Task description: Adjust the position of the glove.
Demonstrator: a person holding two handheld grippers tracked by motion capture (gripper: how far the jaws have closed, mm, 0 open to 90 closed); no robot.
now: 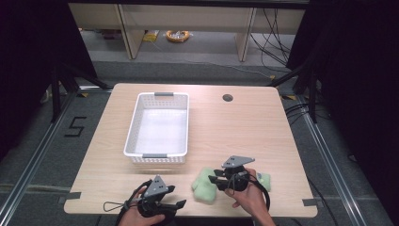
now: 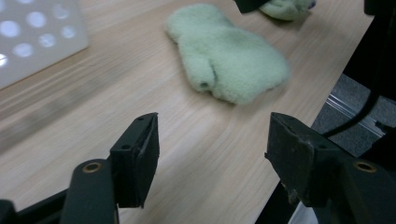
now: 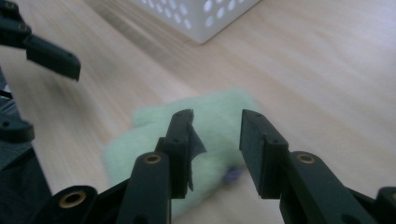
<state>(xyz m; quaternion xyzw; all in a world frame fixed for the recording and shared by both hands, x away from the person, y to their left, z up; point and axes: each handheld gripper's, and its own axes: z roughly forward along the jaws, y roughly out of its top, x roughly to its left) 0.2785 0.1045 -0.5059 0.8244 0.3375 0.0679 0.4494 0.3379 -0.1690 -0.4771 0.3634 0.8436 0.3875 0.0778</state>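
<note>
A pale green fuzzy mitten [image 1: 203,186] lies near the table's front edge, and a second green mitten [image 1: 264,179] sits just right of it, partly behind my right hand. My right gripper [image 1: 213,177] hovers over the first mitten [image 3: 140,140], pointing left. Its jaws stand apart [image 3: 217,135] and the pads press on nothing. At the front edge my left gripper [image 1: 179,205] points right toward that mitten [image 2: 229,60]. Its jaws are wide open [image 2: 215,126] with bare table between them. The second mitten [image 2: 285,7] peeks in at the top of the left gripper view.
A white perforated basket [image 1: 160,127] stands empty in the middle left of the table, its corner close ahead [image 3: 205,16] in the right gripper view. A round cable hole [image 1: 227,98] is at the back. The table edge drops off just right of the left jaws [image 2: 299,140].
</note>
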